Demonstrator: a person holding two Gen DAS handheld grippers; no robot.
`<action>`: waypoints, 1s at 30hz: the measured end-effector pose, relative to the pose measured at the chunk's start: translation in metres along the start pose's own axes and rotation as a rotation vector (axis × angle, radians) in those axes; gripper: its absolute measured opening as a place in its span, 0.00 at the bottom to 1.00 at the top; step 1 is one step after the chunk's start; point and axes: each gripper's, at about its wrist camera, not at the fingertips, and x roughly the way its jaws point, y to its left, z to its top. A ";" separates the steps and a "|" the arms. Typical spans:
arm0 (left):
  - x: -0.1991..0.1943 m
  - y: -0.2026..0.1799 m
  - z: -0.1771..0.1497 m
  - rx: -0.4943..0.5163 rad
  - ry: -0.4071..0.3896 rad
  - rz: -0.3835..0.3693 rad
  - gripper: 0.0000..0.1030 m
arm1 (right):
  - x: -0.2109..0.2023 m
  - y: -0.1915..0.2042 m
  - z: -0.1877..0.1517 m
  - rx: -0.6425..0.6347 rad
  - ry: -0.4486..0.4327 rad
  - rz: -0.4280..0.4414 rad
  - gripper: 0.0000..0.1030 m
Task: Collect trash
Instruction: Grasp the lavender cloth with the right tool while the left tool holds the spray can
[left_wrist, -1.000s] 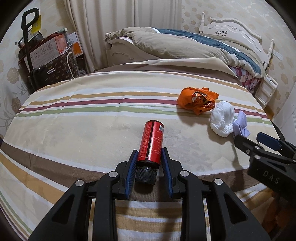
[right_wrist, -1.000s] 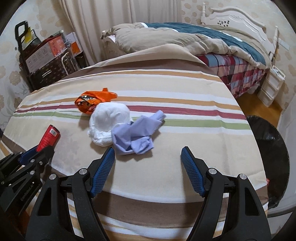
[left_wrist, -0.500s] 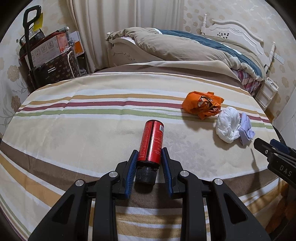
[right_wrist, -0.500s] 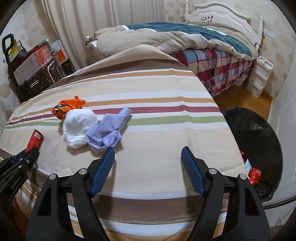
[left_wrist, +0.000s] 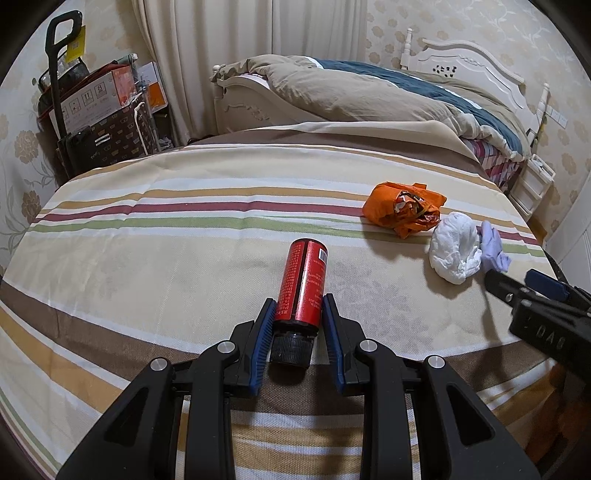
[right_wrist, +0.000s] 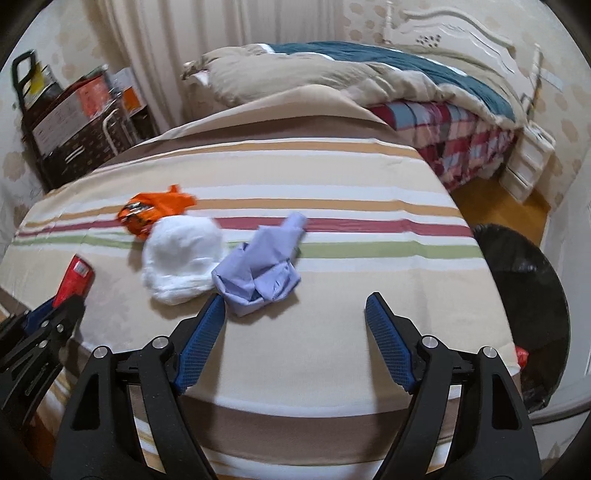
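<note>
Red bottle (left_wrist: 303, 284) clamped between left gripper (left_wrist: 297, 314) jaws, cap rearward.

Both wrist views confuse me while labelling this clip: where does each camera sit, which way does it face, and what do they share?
Left wrist: on the left gripper, looking along its fingers across the striped cover; it is shut on the red bottle.
Right wrist: on the right gripper, open, facing the lilac cloth and black bin.
Shared: bottle, orange bag, white wad, cloth, each other's gripper.
</note>
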 end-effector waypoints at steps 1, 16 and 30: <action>0.000 0.000 0.000 0.000 0.000 0.000 0.28 | 0.000 -0.003 0.000 0.005 -0.001 -0.007 0.74; 0.003 0.000 0.005 -0.002 0.000 -0.001 0.28 | -0.009 -0.015 0.003 0.027 -0.020 0.011 0.75; 0.003 0.000 0.005 -0.003 -0.001 -0.002 0.28 | 0.015 -0.004 0.027 0.018 -0.007 0.010 0.59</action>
